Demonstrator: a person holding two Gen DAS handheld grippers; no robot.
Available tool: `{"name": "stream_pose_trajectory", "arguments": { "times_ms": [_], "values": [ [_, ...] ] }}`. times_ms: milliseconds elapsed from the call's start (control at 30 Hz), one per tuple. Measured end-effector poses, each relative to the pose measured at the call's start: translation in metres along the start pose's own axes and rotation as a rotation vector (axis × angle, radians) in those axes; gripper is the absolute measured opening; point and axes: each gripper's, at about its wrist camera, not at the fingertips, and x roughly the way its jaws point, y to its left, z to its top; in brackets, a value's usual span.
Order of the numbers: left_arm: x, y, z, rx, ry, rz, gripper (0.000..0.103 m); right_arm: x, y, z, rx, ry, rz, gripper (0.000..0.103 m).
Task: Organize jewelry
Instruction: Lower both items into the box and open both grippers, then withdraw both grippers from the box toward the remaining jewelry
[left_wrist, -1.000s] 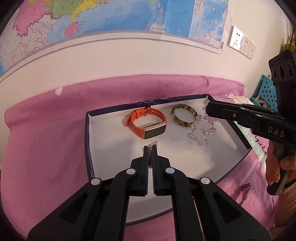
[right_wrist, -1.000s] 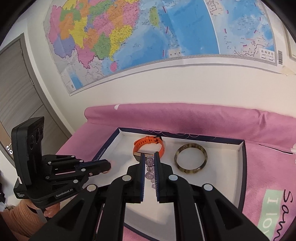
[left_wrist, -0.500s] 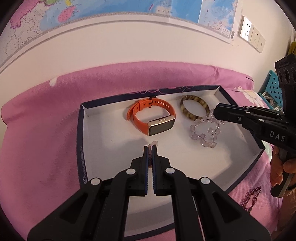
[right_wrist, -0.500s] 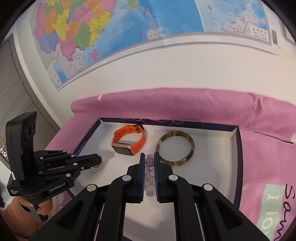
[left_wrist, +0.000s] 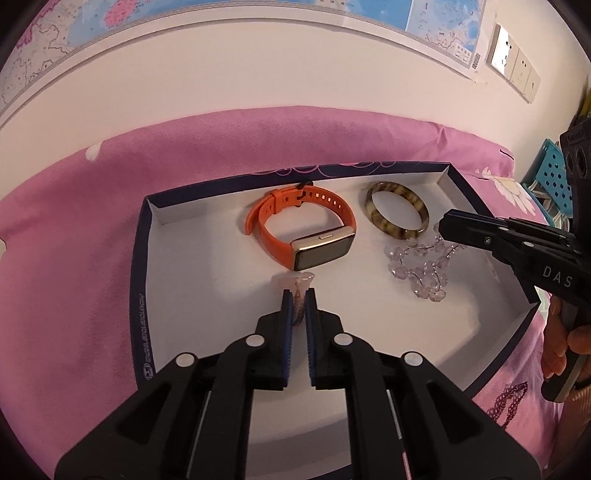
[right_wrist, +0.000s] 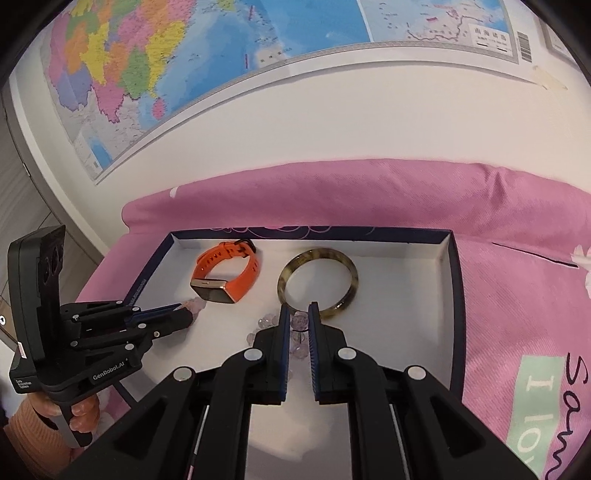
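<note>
A white tray with a dark blue rim (left_wrist: 147, 229) (right_wrist: 448, 280) lies on a pink cloth. In it lie an orange smartwatch (left_wrist: 303, 229) (right_wrist: 229, 277), a tortoiseshell bangle (left_wrist: 397, 214) (right_wrist: 317, 282) and a clear bead bracelet (left_wrist: 417, 266) (right_wrist: 299, 321). My left gripper (left_wrist: 299, 295) (right_wrist: 188, 314) is shut on a small pale pink piece (left_wrist: 293, 286) (right_wrist: 197, 305), low over the tray in front of the watch. My right gripper (right_wrist: 297, 314) (left_wrist: 447, 225) has its jaws narrowly apart around the bead bracelet, which rests on the tray.
A dark purple beaded necklace (left_wrist: 506, 402) lies on the pink cloth right of the tray. The wall with a map stands just behind. A blue perforated basket (left_wrist: 550, 177) is at the far right.
Both grippers have lowered toward the tray. The bead bracelet has come down onto the tray floor and the right jaws have parted slightly.
</note>
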Motion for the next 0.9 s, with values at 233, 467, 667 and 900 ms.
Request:
{"name": "stream_pose_trajectory", "arguments": {
  "times_ms": [233,467,667,900],
  "values": [
    [-0.011,-0.005,-0.002,0.017,-0.037,0.023,0.023,-0.007,-0.002,-0.003,0.010,-0.017,-0.019,0.020],
    [-0.033,-0.016,-0.006,0.057,-0.107,0.071,0.045,-0.018,0.001,-0.006,-0.008,-0.038,-0.032,0.023],
    [-0.054,-0.029,-0.011,0.080,-0.165,0.099,0.058,-0.032,0.009,-0.012,-0.031,-0.057,-0.018,0.029],
    [-0.079,-0.045,-0.028,0.125,-0.229,0.148,0.077,-0.063,0.022,-0.026,-0.090,-0.084,0.009,0.044]
  ]
}}
